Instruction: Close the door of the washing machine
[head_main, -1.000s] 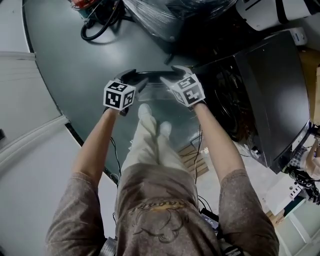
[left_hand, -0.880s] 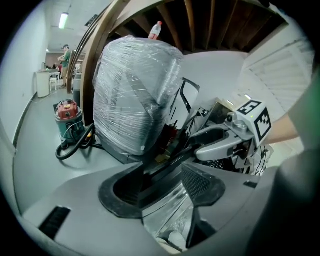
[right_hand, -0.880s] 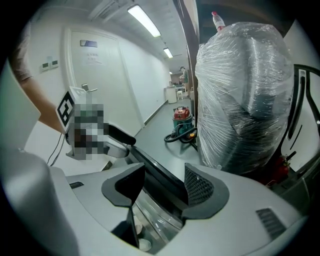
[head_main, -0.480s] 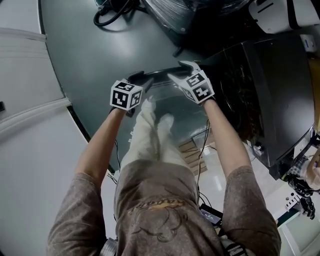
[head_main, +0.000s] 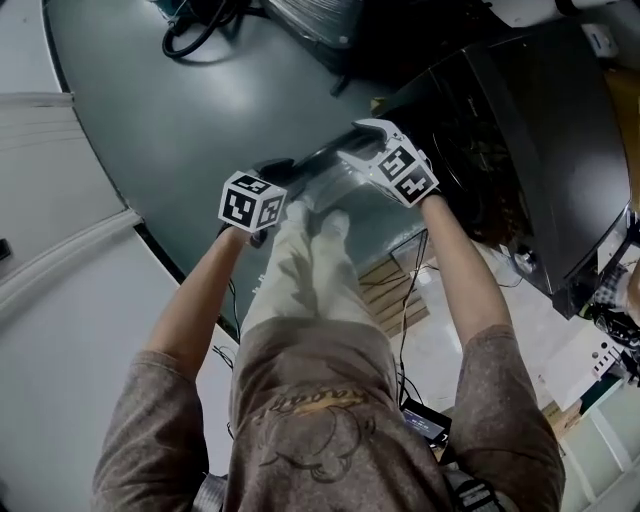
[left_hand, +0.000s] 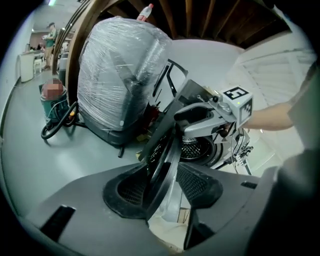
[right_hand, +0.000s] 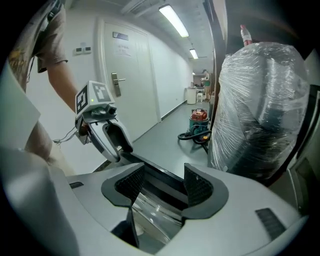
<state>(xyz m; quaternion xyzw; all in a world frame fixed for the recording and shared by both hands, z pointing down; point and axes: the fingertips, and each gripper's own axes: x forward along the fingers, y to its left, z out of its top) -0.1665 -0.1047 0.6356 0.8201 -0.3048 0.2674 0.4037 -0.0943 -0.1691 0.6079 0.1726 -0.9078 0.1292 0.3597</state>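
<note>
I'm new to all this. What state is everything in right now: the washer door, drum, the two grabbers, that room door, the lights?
washer door: partly open.
drum: exposed; contents can't be told.
left gripper: jaws have just been closing, now clamped on the washer door's rim.
right gripper: jaws apart, against the rim.
room door: shut.
ceiling lights: on.
</note>
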